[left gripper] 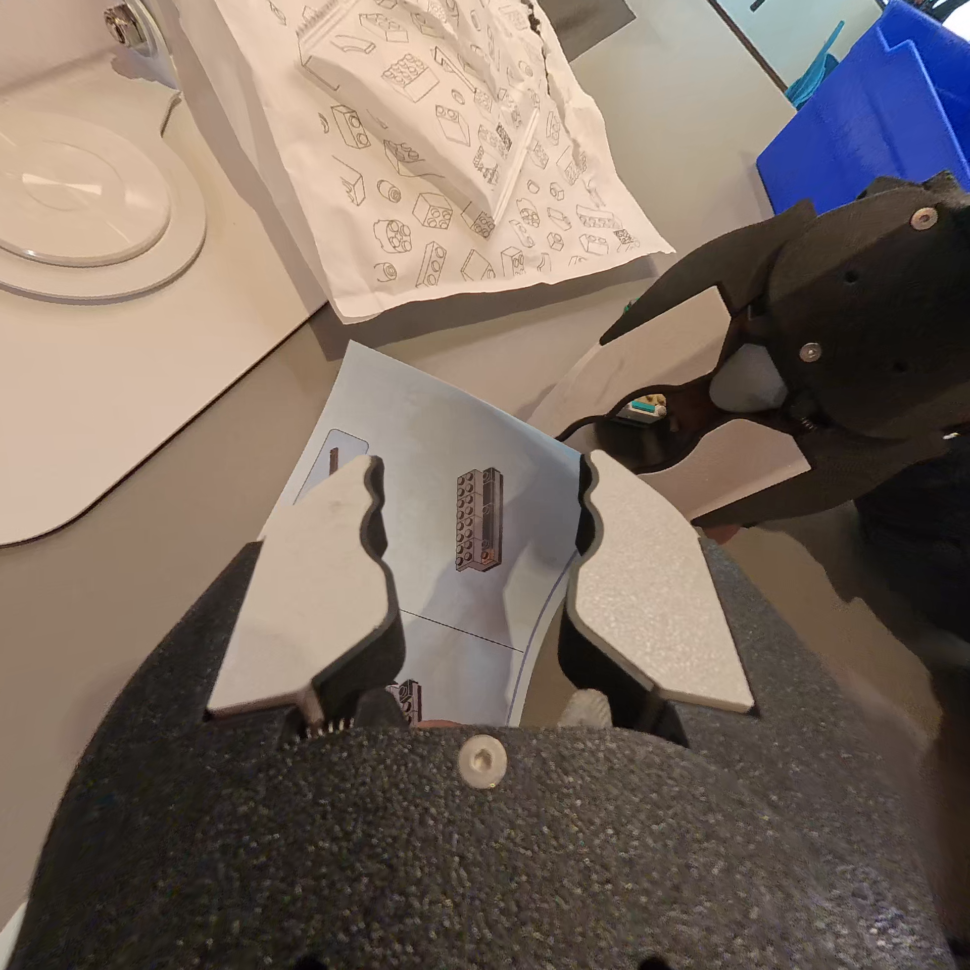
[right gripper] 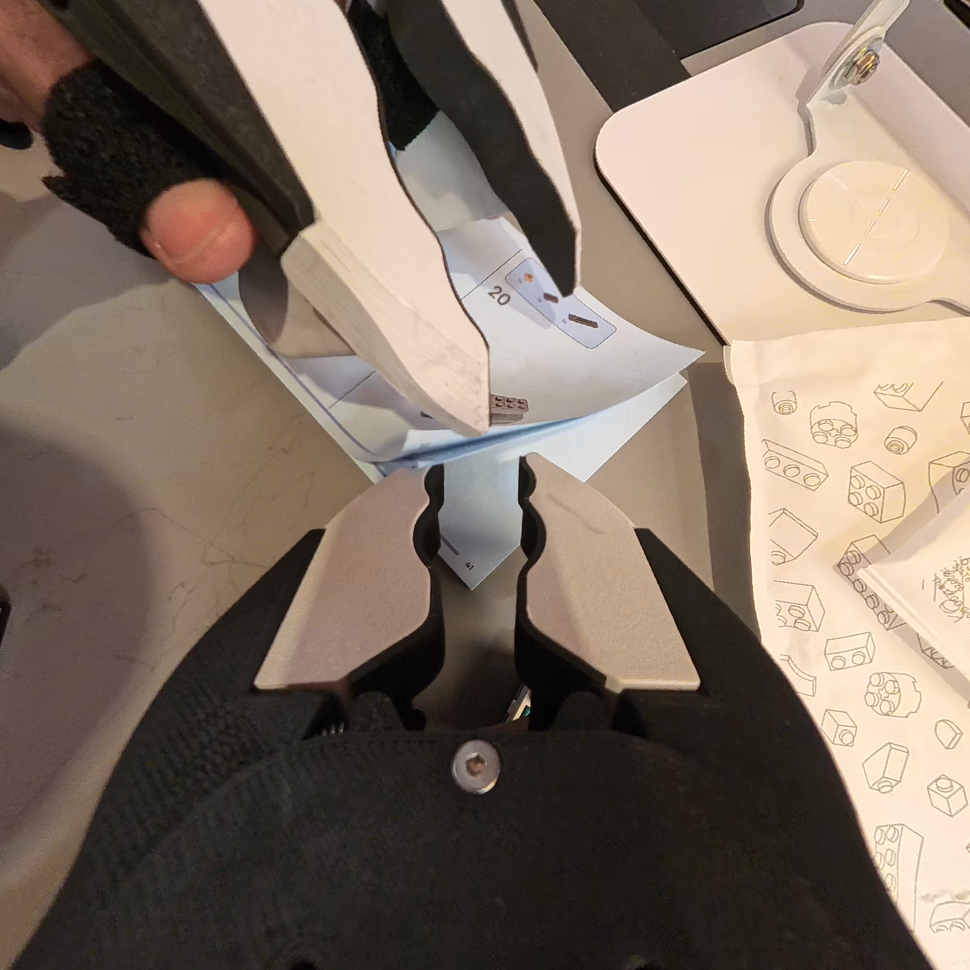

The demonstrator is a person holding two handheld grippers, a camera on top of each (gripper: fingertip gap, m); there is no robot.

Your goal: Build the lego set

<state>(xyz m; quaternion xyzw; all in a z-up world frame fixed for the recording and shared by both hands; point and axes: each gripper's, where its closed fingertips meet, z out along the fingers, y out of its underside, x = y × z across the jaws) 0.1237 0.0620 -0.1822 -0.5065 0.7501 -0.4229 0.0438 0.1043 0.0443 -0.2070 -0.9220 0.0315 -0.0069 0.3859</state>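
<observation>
**Hovering over a brick-building booklet with both sets of jaws unclenched**

Spreading wide, the left gripper [left gripper: 480,488] has its two grey fingers on either side of a curled, pale-blue booklet page [left gripper: 435,420] that bears a drawing of a dark brick assembly; the page shows in the gap between them, and nothing is pinched. In the right wrist view one fingertip [right gripper: 462,388] of that gripper reaches down to the lifted page, though whether it touches the paper cannot be told. A gloved hand [right gripper: 173,210] with a bare fingertip holds that tool.

The right gripper [right gripper: 480,483] has its jaws only partly apart, and they clamp nothing; the lower sheets of the booklet [right gripper: 483,514] lie flat on the desk [right gripper: 131,472] just beyond and beneath its tips. Seen from the left wrist, a small pale brick piece with a teal top [left gripper: 643,409] shows through the gap behind those jaws.

Farther out, beyond the booklet, a white paper bag printed with brick outlines [left gripper: 420,157] lies crumpled on the desk, just beside a white stand base [right gripper: 866,220] with a round raised disc. A blue bin [left gripper: 866,120] stands well beyond the right gripper.
</observation>
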